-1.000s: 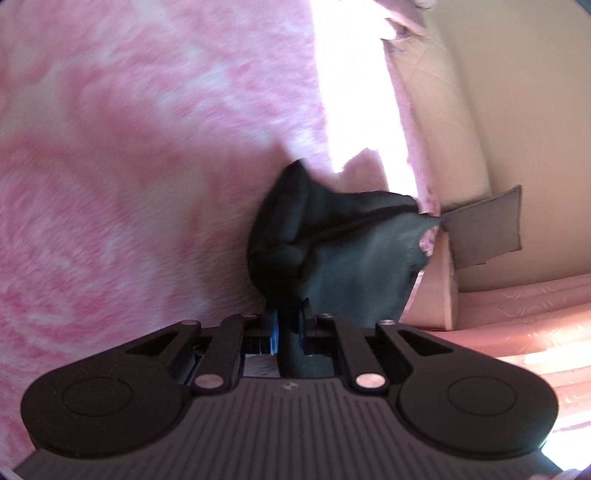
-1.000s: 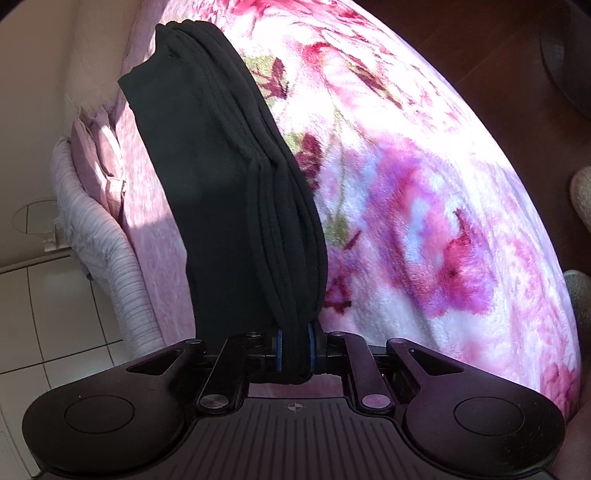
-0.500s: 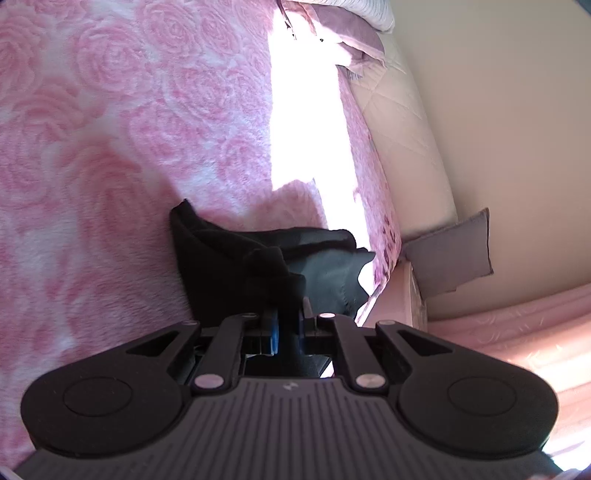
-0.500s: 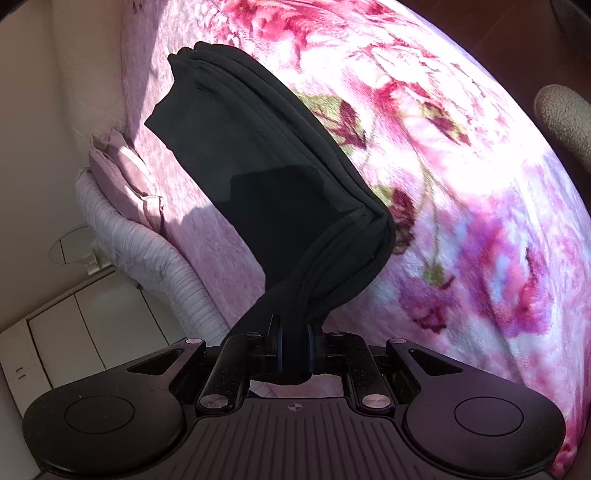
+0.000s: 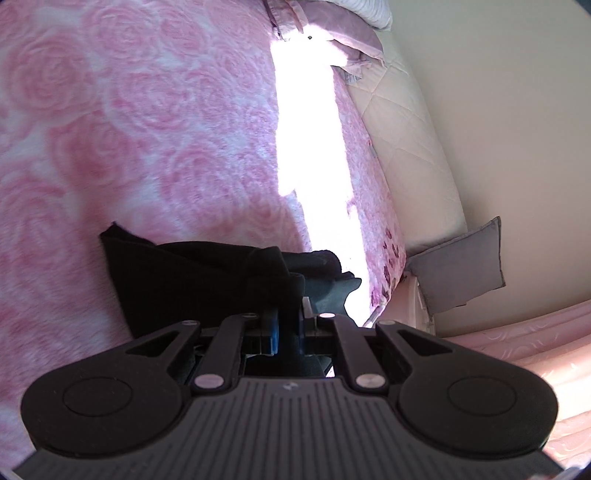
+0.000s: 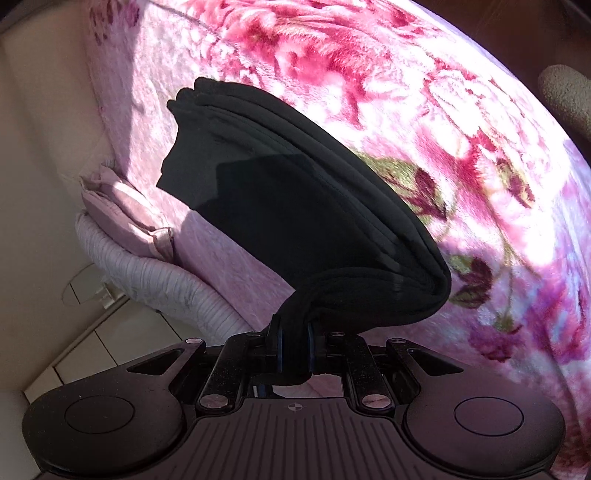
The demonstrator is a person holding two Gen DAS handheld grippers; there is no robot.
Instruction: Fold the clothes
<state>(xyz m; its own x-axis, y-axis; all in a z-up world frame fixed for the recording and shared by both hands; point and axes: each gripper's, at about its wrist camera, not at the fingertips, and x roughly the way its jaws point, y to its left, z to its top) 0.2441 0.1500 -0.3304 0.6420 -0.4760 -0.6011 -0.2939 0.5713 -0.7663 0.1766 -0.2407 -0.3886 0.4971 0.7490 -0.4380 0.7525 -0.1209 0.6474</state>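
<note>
A black garment, folded into several layers, is held above a pink floral blanket on a bed. My right gripper is shut on one bunched end of it, and the layered edge arcs away to the upper left. In the left wrist view, the black garment droops in dark folds just ahead of the fingers, over a pink rose-patterned blanket. My left gripper is shut on its other end. The blue pads of both grippers press on the cloth.
A cream quilted headboard and a grey cushion stand to the right in the left wrist view. A pale pink pillow and a ribbed lilac bed edge lie at the left of the right wrist view, with dark floor beyond the bed.
Both grippers have carried the garment across the bed. In the right wrist view the cloth has swung from hanging straight to a curved arc. In the left wrist view it sits lower and flatter.
</note>
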